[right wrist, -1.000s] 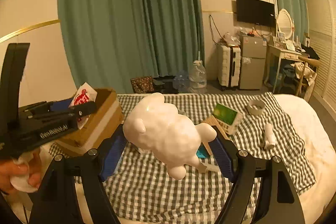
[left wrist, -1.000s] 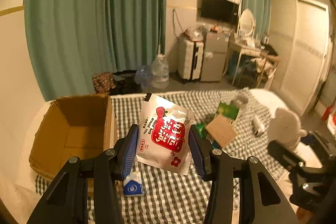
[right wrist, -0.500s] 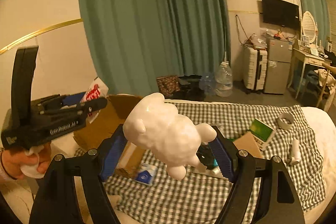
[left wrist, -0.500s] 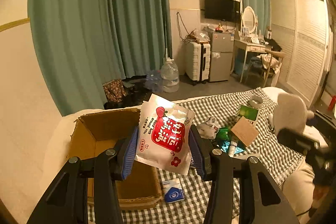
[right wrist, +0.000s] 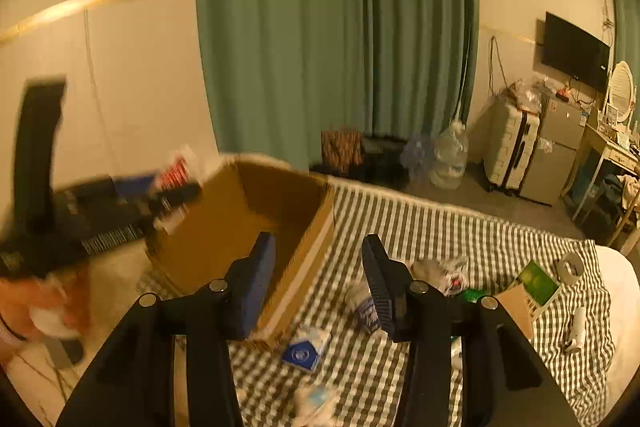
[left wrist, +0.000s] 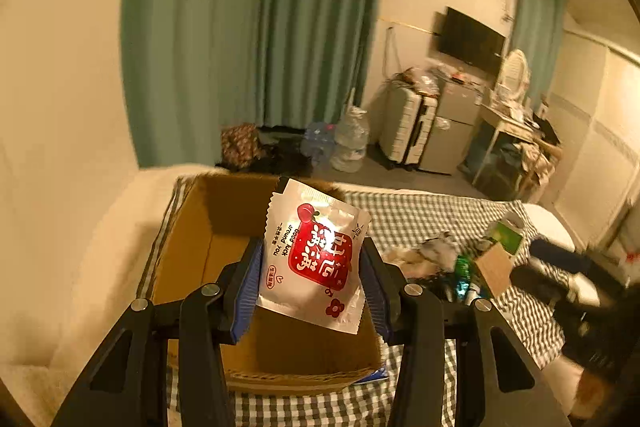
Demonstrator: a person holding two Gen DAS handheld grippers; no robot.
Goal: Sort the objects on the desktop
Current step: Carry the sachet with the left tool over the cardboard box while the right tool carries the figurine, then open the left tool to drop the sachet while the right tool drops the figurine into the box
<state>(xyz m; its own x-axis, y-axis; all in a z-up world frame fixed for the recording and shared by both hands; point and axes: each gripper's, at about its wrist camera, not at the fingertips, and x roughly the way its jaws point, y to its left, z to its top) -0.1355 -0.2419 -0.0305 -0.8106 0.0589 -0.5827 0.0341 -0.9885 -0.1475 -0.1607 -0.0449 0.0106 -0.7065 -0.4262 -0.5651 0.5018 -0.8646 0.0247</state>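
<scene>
A red-and-white snack packet (left wrist: 316, 255) stands upright in my left gripper (left wrist: 311, 247), which is shut on it just over the open cardboard box (left wrist: 192, 227). In the right wrist view the same box (right wrist: 224, 223) lies ahead on the left. Over its near left corner, blurred, is the left gripper (right wrist: 172, 187) with the packet (right wrist: 176, 169). My right gripper (right wrist: 318, 247) hovers by the box's right wall. Its jaws are closing with nothing between them. The white plush toy shows in neither view.
A checked cloth (right wrist: 440, 227) covers the surface. On it lie a blue-and-white pack (right wrist: 304, 349), crumpled wrappers (right wrist: 440, 269), a green box (right wrist: 538, 283), a tape roll (right wrist: 570, 267) and a white tube (right wrist: 576, 331). A person's hand (right wrist: 36, 311) is at lower left.
The white toy has left my right gripper, whose jaws now stand narrower and empty. Both grippers swung left toward the box; the left one still holds the packet, now over the box.
</scene>
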